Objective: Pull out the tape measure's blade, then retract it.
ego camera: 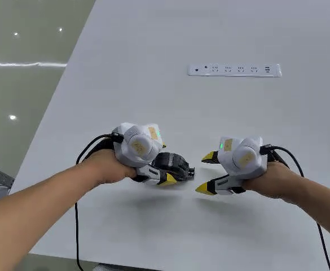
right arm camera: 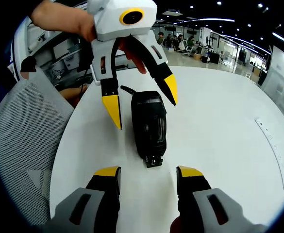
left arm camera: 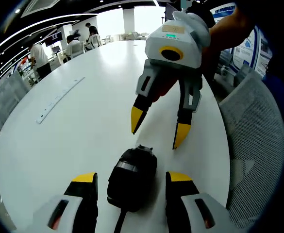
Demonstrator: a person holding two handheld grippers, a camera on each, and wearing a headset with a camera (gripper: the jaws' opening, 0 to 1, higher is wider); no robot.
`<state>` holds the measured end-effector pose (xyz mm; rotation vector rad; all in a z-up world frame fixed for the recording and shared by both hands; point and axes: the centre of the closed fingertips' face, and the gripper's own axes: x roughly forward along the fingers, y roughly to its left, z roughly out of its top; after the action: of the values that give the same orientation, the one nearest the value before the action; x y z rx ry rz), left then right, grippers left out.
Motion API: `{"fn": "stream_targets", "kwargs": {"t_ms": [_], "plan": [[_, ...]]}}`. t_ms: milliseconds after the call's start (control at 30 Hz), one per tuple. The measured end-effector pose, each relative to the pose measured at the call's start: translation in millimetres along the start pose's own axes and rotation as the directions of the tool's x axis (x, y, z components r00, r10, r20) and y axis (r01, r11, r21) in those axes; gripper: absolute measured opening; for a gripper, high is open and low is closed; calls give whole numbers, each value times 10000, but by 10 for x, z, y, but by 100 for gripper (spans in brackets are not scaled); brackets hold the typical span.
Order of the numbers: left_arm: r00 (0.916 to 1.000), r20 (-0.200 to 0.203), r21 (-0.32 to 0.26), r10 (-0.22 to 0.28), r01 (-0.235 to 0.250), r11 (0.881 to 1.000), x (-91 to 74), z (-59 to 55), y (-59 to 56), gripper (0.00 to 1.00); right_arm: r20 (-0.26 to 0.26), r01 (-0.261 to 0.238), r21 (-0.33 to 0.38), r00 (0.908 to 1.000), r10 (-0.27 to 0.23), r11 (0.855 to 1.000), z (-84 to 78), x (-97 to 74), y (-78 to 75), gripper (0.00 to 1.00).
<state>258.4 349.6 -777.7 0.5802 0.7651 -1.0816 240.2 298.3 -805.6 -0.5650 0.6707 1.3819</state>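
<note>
The left gripper (left arm camera: 132, 177) stands with its jaws spread and a black tape measure (left arm camera: 132, 171) lying between them on the white table (ego camera: 153, 68). A sliver of bare table shows on each side of the case, so the jaws straddle it and, as far as can be seen, do not clamp it. The case's long axis runs straight out along this gripper's own line of reach, and at the far end the blade hook (left arm camera: 142, 147) points away from it. Directly beyond that hook, nose to nose with the left gripper, comes the right gripper (right arm camera: 149, 172), its jaws also wide and holding nothing. From the right gripper's side, the hook (right arm camera: 154, 160) sits just ahead of the fingertips and centred in the gap, near but not yet touching. So the left gripper is the nearer one to the body and the right is the nearer one to the blade end. I judge that the coming pull should run along that shared axis. The left gripper has to close on the case first, or the whole tape measure may slide when the hook is drawn.
</note>
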Motion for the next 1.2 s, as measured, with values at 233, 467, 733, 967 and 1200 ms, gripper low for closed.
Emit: {"fn": "stream_targets", "kwargs": {"t_ms": [233, 467, 733, 967, 1200], "plan": [[9996, -150, 400, -220, 226, 9989, 43, 6, -4, 49, -85, -179, -123, 9998, 178, 9998, -46, 95, -33, 40], [9981, -484, 1048, -372, 421, 9936, 69, -18, -34, 46, -31, -313, -317, 9995, 312, 9990, -34, 155, -39, 36], [9977, -604, 1263, -315, 389, 9912, 65, -12, -10, 40, -38, -487, -662, 9988, 485, 9966, -35, 221, -30, 31], [9965, -771, 1592, -309, 429, 9863, 43, -21, -11, 36, 74, -520, -789, 9986, 527, 9955, 1, 257, -39, 26], [9957, -859, 1811, -339, 491, 9822, 49, -20, -9, 33, 71, -541, -923, 9985, 550, 9943, 9, 287, -53, 21]]}}
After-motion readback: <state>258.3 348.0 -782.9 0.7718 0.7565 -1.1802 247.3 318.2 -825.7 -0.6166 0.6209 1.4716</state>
